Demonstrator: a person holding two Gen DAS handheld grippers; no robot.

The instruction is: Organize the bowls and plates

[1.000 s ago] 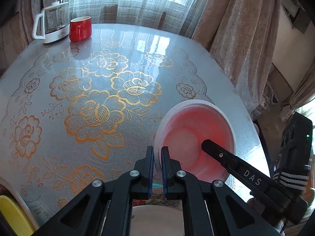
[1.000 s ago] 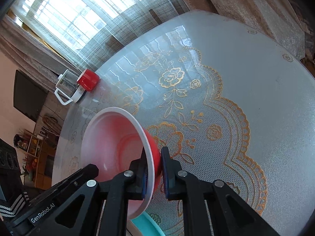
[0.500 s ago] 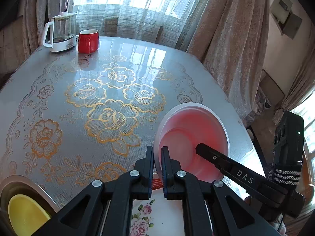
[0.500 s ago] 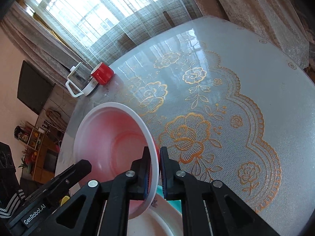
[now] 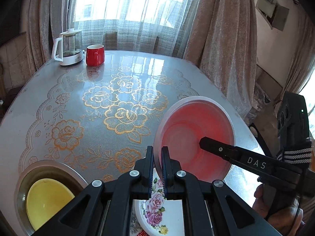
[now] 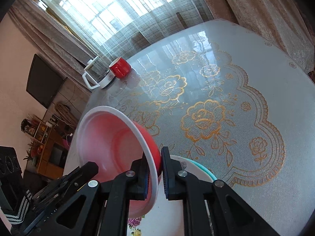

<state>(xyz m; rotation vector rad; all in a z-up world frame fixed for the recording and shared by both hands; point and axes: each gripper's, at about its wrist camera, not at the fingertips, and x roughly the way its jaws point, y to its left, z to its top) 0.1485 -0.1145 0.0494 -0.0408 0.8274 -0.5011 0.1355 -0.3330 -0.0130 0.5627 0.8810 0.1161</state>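
A red bowl with a white rim (image 5: 196,129) (image 6: 110,143) hangs tilted above the table's near edge, held from both sides. My left gripper (image 5: 157,169) is shut on its left rim. My right gripper (image 6: 155,169) is shut on the opposite rim, one finger (image 5: 220,149) reaching inside the bowl. Under the bowl lies a white plate with painted roses (image 5: 157,206) (image 6: 137,222), and a teal plate (image 6: 202,170) shows beneath it. At the near left a yellow bowl (image 5: 47,198) sits inside a metal bowl (image 5: 49,163).
The table (image 5: 59,90) wears a clear cover with gold flower print. A red mug (image 5: 95,55) and a glass kettle (image 5: 69,47) stand at its far left corner by the curtained window. A person's hand (image 5: 275,206) holds the right gripper.
Both grippers have risen and drawn back toward the near edge with the red bowl between them. The rose plate and the yellow bowl in the metal bowl have come into view.
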